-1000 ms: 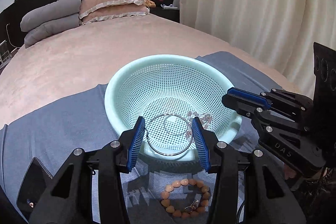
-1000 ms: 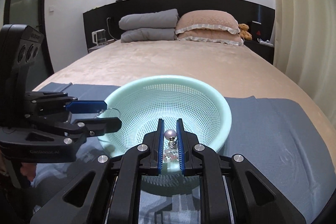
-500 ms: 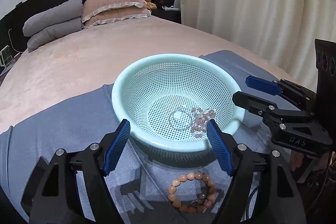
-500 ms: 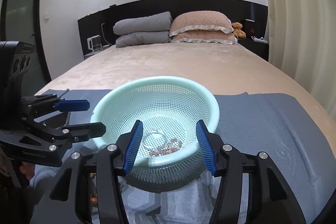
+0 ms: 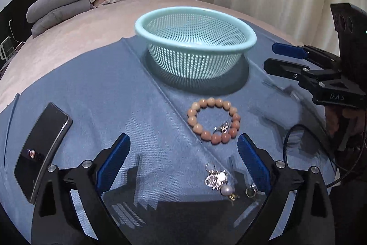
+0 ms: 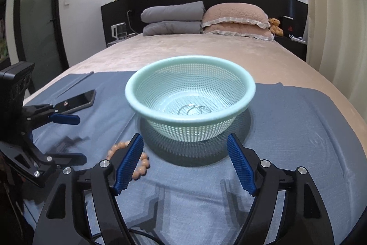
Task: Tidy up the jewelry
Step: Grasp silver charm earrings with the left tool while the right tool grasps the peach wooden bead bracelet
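Blue-grey woven cloth (image 5: 128, 93), spread over the bed, fills the lower frame. Mint-green perforated plastic basket (image 6: 190, 75), centre: thin silver rings (image 6: 193, 110) in its bottom. Right gripper (image 6: 185, 161), "DAS" readable on its body in the left view: fingers spread wide, empty. Left gripper (image 5: 183, 163): likewise spread, empty. Black smartphone (image 5: 41, 148), lower left. Peach bead bracelet (image 5: 213, 120) lies below the basket. Silver-and-pearl trinkets (image 5: 218, 180) lie between the left fingers.
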The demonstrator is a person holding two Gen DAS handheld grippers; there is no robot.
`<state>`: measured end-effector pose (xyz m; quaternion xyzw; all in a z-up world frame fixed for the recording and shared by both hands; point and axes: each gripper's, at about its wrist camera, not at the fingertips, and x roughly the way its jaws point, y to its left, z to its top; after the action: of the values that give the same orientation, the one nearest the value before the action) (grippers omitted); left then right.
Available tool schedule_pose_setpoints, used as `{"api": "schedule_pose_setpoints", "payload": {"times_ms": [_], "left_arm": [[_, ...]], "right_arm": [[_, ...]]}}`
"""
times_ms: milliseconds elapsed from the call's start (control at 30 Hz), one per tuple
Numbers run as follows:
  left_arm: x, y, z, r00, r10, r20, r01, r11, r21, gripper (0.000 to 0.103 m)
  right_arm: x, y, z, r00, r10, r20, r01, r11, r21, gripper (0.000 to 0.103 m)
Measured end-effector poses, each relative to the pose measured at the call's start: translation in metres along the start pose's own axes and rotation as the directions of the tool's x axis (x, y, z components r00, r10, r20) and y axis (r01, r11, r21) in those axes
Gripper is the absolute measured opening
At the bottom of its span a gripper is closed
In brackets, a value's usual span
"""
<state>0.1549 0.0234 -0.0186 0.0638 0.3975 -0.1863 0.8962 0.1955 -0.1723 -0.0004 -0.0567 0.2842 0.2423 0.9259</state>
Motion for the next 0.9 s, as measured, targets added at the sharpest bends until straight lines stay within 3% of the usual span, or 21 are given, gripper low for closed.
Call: {"api": "schedule_pose_setpoints", "payload": {"times_ms": [100, 333, 433, 533, 633, 667, 800, 900], "left_arm": [[0.0, -0.01, -0.01, 1.0, 0.007, 0.005, -0.008, 0.999, 0.043, 0.089], [0.015, -0.021, -0.022, 0.997, -0.055, -0.062, 0.059, 0.995, 0.075, 0.053], [0.015, -0.021, -0.023, 0.997, -0.058, -0.055, 0.062, 0.995, 0.073, 0.046], [0.014, -0.02, -0.023, 0.993, -0.101, -0.06, 0.105, 0.993, 0.053, 0.03], [0.014, -0.025, -0.023, 0.991, -0.118, -0.069, 0.122, 0.991, 0.061, 0.018], [0.013, -0.026, -0.023, 0.991, -0.115, -0.071, 0.119, 0.991, 0.061, 0.018], [0.012, -0.023, -0.022, 0.988, -0.137, -0.074, 0.139, 0.99, 0.015, 0.017], [0.007, -0.02, -0.024, 0.987, -0.148, -0.07, 0.148, 0.989, -0.001, 0.016]], "right_arm": [[0.007, 0.012, -0.004, 0.999, 0.017, -0.03, -0.018, 0.999, -0.03, 0.071], [0.025, 0.026, -0.005, 0.995, 0.051, -0.081, -0.054, 0.998, -0.035, 0.069], [0.036, 0.026, -0.005, 0.992, 0.061, -0.113, -0.062, 0.998, -0.009, 0.062], [0.046, 0.027, -0.007, 0.987, 0.074, -0.146, -0.072, 0.997, 0.021, 0.051], [0.059, 0.029, -0.012, 0.975, 0.079, -0.208, -0.074, 0.997, 0.03, 0.027], [0.063, 0.028, -0.014, 0.97, 0.085, -0.227, -0.079, 0.996, 0.035, 0.019], [0.062, 0.031, -0.015, 0.968, 0.116, -0.224, -0.11, 0.993, 0.04, 0.005], [0.058, 0.032, -0.014, 0.969, 0.115, -0.217, -0.11, 0.993, 0.036, 0.001]]}}
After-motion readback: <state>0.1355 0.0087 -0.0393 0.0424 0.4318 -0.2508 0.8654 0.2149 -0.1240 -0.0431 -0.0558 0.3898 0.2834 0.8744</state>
